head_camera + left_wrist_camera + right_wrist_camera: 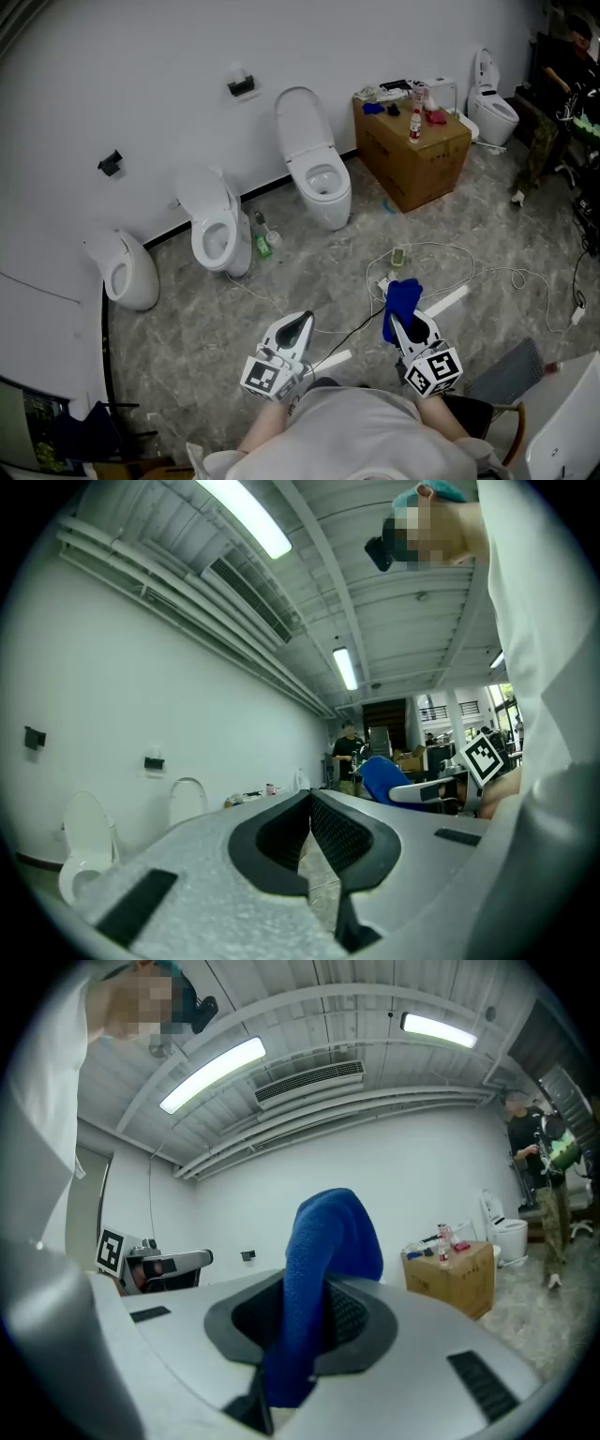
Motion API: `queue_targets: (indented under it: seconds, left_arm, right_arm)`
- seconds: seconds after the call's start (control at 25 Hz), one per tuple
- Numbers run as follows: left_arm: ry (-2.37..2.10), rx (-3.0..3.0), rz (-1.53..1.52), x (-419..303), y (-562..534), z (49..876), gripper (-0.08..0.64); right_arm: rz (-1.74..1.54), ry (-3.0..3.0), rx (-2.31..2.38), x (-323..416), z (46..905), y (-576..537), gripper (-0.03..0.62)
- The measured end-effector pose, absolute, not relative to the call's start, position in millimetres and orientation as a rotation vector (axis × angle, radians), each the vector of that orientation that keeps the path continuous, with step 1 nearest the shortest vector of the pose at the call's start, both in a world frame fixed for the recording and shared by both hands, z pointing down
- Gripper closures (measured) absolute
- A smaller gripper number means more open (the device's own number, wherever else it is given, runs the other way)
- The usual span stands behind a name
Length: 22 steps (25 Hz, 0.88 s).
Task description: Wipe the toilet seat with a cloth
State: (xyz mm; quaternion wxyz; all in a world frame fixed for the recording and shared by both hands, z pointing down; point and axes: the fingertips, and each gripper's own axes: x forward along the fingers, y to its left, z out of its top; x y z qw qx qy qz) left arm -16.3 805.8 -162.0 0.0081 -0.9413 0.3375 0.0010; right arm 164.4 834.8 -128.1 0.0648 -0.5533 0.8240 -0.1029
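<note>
- Head view shows a wide grey floor [234, 319] with a white wall [141, 84] behind it.
- Toilets stand in a row along that wall. One toilet [323, 187] has its lid up.
- A brown box [422, 159] with small things on top sits near that toilet.
- The left gripper [302, 323] is closed. The left gripper view shows nothing between its jaws.
- The right gripper [403, 321] pinches the blue cloth [401, 295]. The cloth sticks up out of its jaws.
- Both grippers are close to the person's body and well apart from every toilet.
- I think the cloth is ready, but no wiping has begun. Going over to a toilet and wiping its seat is all still left to do.
</note>
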Motion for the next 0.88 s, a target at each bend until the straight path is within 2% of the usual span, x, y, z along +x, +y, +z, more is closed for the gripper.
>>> queue_targets:
  seconds: [0.44,0.88]
  left_arm:
    - [1.075,-2.941,-0.008,-11,732,-152,0.551]
    - [0.988,-3.000,-0.049,-30,548,-140,0.551]
  right_arm:
    - [-0.331,2.493,-1.680,173,-117,765,0.518]
    - [-0.344,2.501,-1.759,152,-113,592,0.518]
